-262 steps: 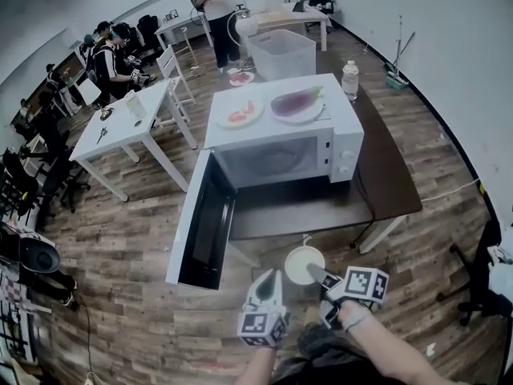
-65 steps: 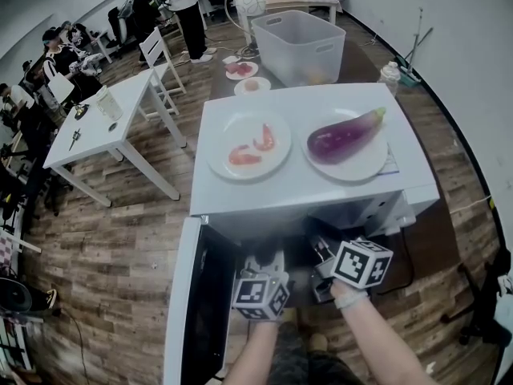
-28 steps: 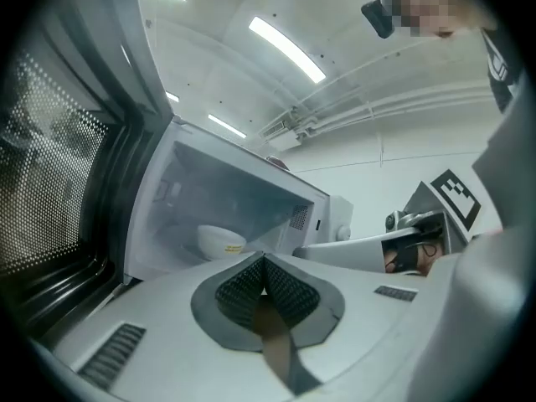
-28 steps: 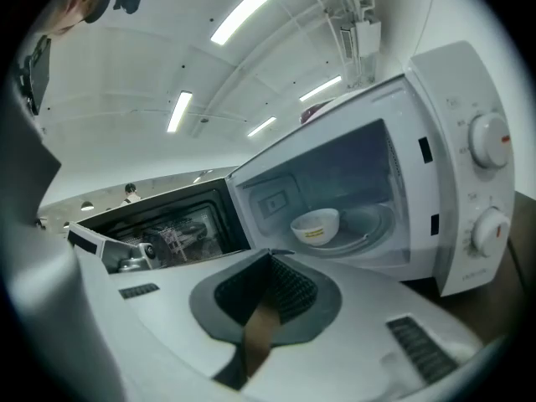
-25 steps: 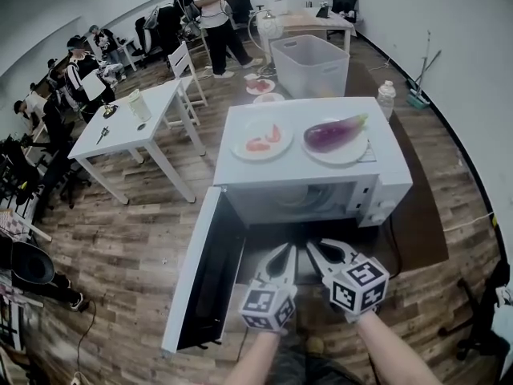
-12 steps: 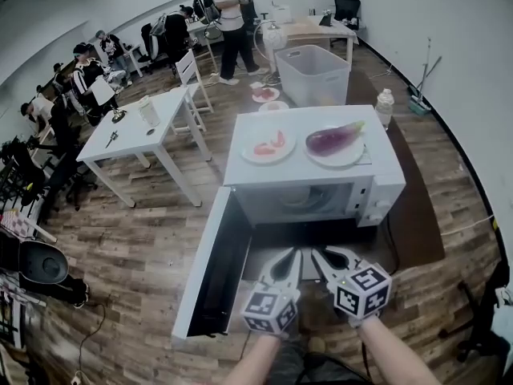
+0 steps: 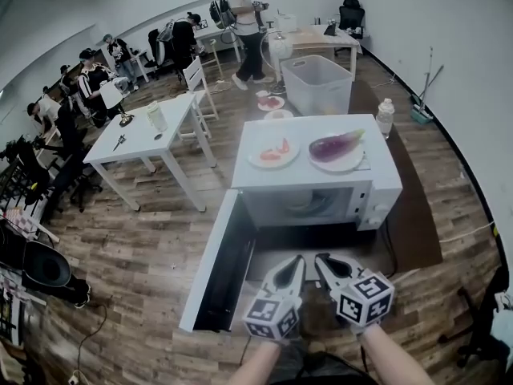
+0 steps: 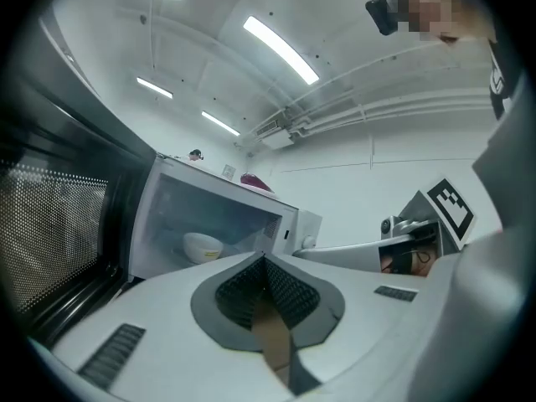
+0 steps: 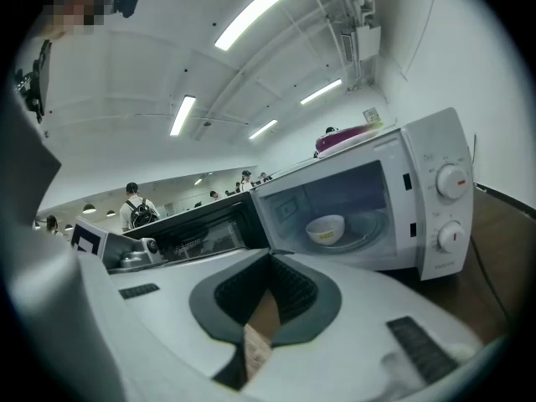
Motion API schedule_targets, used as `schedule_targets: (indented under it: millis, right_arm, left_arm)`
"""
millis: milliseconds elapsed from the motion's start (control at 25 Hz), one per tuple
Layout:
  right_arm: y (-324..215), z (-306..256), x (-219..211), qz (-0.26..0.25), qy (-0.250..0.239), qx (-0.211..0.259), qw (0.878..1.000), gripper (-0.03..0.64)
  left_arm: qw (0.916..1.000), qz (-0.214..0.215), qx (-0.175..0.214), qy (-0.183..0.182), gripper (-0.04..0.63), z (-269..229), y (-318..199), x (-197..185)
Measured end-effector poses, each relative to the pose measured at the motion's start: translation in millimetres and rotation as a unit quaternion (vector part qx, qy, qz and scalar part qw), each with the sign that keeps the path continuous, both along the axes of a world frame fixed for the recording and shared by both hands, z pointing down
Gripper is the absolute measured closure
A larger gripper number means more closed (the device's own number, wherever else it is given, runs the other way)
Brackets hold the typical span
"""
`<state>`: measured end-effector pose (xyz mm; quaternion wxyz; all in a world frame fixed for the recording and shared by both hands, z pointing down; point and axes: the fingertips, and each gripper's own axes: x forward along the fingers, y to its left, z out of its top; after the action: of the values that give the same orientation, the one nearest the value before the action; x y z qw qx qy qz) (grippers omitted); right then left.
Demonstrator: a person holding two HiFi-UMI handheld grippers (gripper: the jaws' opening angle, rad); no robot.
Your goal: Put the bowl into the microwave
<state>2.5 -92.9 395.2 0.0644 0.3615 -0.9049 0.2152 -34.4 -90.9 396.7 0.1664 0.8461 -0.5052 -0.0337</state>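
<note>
The white bowl (image 7: 309, 207) (image 8: 202, 245) (image 9: 325, 229) sits inside the white microwave (image 7: 383, 192), on its turntable. The microwave door (image 7: 220, 265) hangs wide open to the left. Both grippers are held side by side in front of the opening, a short way back from it and apart from the bowl. My left gripper (image 7: 297, 260) (image 8: 264, 259) is shut with nothing between its pads. To its right, my right gripper (image 7: 320, 260) (image 9: 270, 256) is shut and empty too.
On the microwave's top stand a plate of shrimp (image 7: 272, 152) and a plate with an eggplant (image 7: 337, 146). The microwave stands on a dark table (image 7: 417, 231). Behind it are a clear bin (image 7: 325, 83) and a bottle (image 7: 385, 117). A white table (image 7: 144, 139) and several people are at the left.
Earlier the right gripper carried the bowl; it now rests in the microwave. Over the last second both grippers, shut, have drawn back from the opening and the view has pulled away.
</note>
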Motion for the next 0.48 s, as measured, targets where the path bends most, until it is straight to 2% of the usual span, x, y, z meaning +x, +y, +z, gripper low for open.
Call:
schedule_targets:
  millis: [480]
  right_arm:
    - [29,-15,7,0.005,-0.012,0.007,1.0,0.618]
  left_arm:
    - [0.9999,-0.008,0.014,0.006,0.606,-17,24,-1]
